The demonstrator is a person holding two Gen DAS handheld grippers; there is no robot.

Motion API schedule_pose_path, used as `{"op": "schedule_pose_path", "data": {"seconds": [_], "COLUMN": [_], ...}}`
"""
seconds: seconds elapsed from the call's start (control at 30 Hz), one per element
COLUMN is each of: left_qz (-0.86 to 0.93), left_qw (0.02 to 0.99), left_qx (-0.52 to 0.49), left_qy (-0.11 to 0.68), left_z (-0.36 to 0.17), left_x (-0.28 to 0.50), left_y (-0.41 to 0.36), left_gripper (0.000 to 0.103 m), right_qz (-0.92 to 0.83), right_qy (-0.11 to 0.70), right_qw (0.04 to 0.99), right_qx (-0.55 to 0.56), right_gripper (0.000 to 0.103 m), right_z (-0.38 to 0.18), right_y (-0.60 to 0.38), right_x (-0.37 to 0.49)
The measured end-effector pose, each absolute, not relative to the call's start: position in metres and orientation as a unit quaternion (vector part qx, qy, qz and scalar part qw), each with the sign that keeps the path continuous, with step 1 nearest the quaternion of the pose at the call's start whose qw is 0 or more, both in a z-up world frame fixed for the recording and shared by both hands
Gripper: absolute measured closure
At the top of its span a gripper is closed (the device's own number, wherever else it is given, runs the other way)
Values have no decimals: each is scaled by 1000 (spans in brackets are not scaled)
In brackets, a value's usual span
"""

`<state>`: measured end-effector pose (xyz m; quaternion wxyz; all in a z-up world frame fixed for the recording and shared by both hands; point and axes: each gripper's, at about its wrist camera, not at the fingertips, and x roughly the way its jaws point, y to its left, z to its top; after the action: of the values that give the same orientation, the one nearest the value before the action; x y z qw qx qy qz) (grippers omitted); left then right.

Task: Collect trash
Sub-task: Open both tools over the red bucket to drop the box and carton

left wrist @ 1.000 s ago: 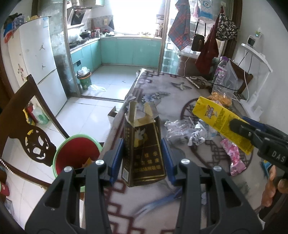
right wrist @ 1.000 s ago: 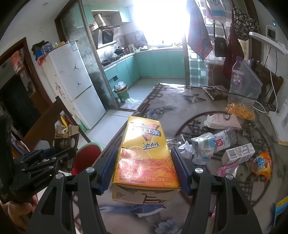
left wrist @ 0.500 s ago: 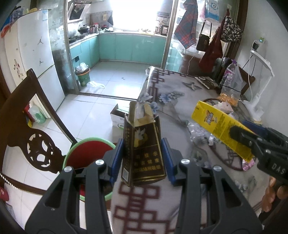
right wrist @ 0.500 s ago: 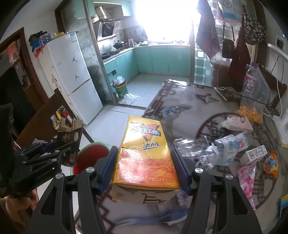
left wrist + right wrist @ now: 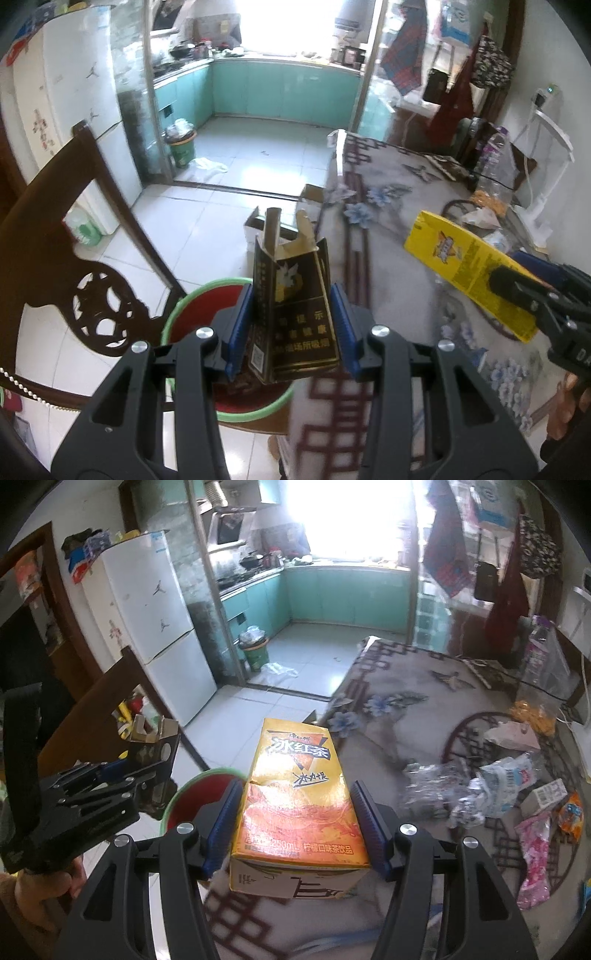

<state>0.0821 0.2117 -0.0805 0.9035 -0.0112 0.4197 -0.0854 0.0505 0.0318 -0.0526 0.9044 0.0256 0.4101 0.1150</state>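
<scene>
My left gripper (image 5: 291, 328) is shut on a torn-open dark cigarette pack (image 5: 295, 314), held over the red bin with a green rim (image 5: 195, 306) on the floor beside the table. My right gripper (image 5: 297, 821) is shut on a yellow iced-tea carton (image 5: 299, 797), above the table's left edge, with the bin (image 5: 199, 794) just to its left. The carton (image 5: 469, 273) and the right gripper (image 5: 532, 291) show at the right of the left wrist view. The left gripper (image 5: 122, 775) with its pack (image 5: 153, 740) shows at the left of the right wrist view.
More trash lies on the patterned tablecloth (image 5: 406, 709): crumpled plastic bottles (image 5: 491, 782), a small white carton (image 5: 546, 794), pink wrappers (image 5: 532, 853). A dark wooden chair (image 5: 55, 229) stands left of the bin. A cardboard box (image 5: 284, 218) sits on the tiled floor. A white fridge (image 5: 147, 627) stands behind.
Both grippers have moved left across the table towards its edge, each still holding its item. The left one now hangs over the red bin; the trash pile has slid away right.
</scene>
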Motion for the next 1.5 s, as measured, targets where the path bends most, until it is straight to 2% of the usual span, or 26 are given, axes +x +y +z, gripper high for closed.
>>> {"op": "schedule_pose_path", "data": {"seconds": [0.47, 0.7, 1.5], "left_qz": [-6, -5, -20], "left_qw": [888, 881, 877], "left_qx": [-51, -48, -56], "left_qy": [458, 471, 476], "left_z": [-118, -128, -138], "left_x": [94, 111, 145], "left_y": [299, 307, 307], "left_gripper": [62, 62, 62], "right_qz": [179, 188, 194], "right_qy": [463, 491, 493], "right_qw": [868, 850, 845], "right_qx": [-19, -29, -72], "right_gripper": [44, 44, 44], "right_z": [-94, -114, -121], "right_y": [116, 132, 152], "right_x": [81, 93, 114]}}
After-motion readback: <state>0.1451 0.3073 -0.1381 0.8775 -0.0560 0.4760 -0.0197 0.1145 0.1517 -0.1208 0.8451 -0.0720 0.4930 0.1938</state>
